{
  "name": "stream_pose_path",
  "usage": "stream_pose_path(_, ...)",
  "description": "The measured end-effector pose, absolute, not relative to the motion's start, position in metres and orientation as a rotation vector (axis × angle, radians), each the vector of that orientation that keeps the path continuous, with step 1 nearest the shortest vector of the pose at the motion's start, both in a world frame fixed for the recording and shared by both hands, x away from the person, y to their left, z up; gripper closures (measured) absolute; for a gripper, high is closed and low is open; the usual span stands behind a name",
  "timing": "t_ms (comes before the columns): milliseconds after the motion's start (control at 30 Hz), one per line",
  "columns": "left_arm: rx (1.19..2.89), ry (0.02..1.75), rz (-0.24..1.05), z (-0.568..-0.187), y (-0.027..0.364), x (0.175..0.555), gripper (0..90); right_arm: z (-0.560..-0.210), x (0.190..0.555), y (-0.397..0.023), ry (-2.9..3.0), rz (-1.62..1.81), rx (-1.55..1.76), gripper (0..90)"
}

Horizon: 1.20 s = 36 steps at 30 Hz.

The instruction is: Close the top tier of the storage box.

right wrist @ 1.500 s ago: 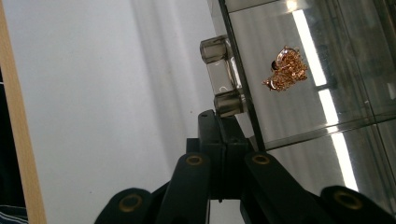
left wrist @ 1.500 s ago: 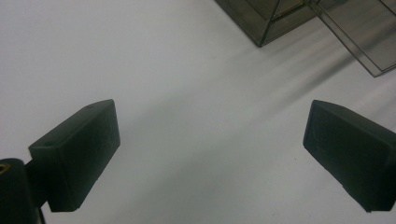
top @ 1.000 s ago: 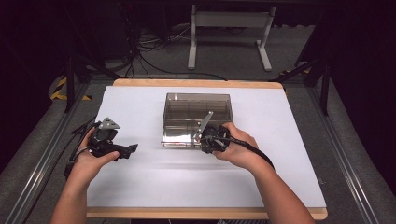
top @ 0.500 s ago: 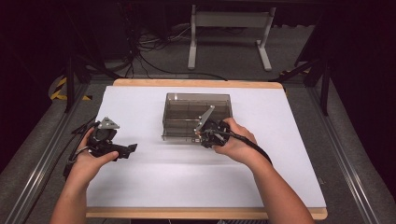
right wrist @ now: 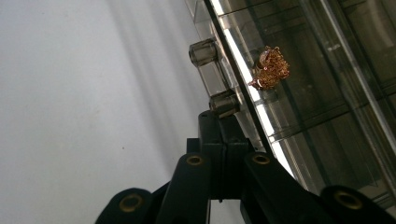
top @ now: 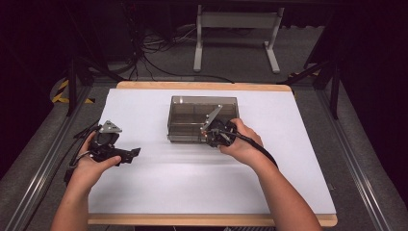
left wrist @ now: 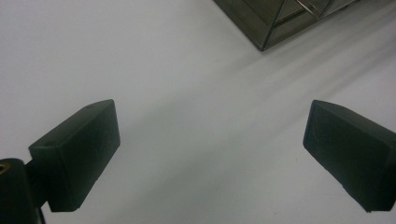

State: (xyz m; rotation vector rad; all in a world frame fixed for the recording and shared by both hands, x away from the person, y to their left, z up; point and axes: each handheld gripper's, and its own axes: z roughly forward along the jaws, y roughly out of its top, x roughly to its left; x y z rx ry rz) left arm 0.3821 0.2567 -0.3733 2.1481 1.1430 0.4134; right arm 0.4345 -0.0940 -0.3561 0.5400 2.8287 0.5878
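A smoky clear plastic box with inner compartments stands on the white table top, toward the back middle. Its front wall carries two small round knobs. A small tangle of gold chain lies inside, behind that wall. My right gripper is at the box's front right; its jaws are pressed together, and the tip is right below the nearer knob. My left gripper hovers over bare table to the left, open with nothing between its fingers. The box's corner lies beyond it.
The table has a wooden rim and metal rails along both sides. A white stand and loose cables sit on the floor behind the table. A cable trails from the right gripper over the wrist.
The right hand has edged slightly toward the box front with its jaws still together. The left hand and its gripper have stayed where they were.
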Motion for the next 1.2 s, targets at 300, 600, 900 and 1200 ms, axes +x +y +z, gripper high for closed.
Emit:
stream_pose_path(300,2.149,1.143,0.409,-0.373,0.257,0.382,4.5,-0.358,0.443,-0.096,2.8,0.613,0.586,90.0)
stream_pose_path(600,2.144,1.144,0.414,-0.372,0.258,0.381,4.5,-0.358,0.449,-0.098,2.769,0.645,0.634,90.0)
stream_pose_path(900,2.142,1.143,0.415,-0.372,0.259,0.381,4.5,-0.357,0.454,-0.102,2.733,0.681,0.674,90.0)
stream_pose_path(1200,2.143,1.141,0.415,-0.372,0.259,0.381,4.6,-0.359,0.458,-0.105,2.703,0.715,0.722,90.0)
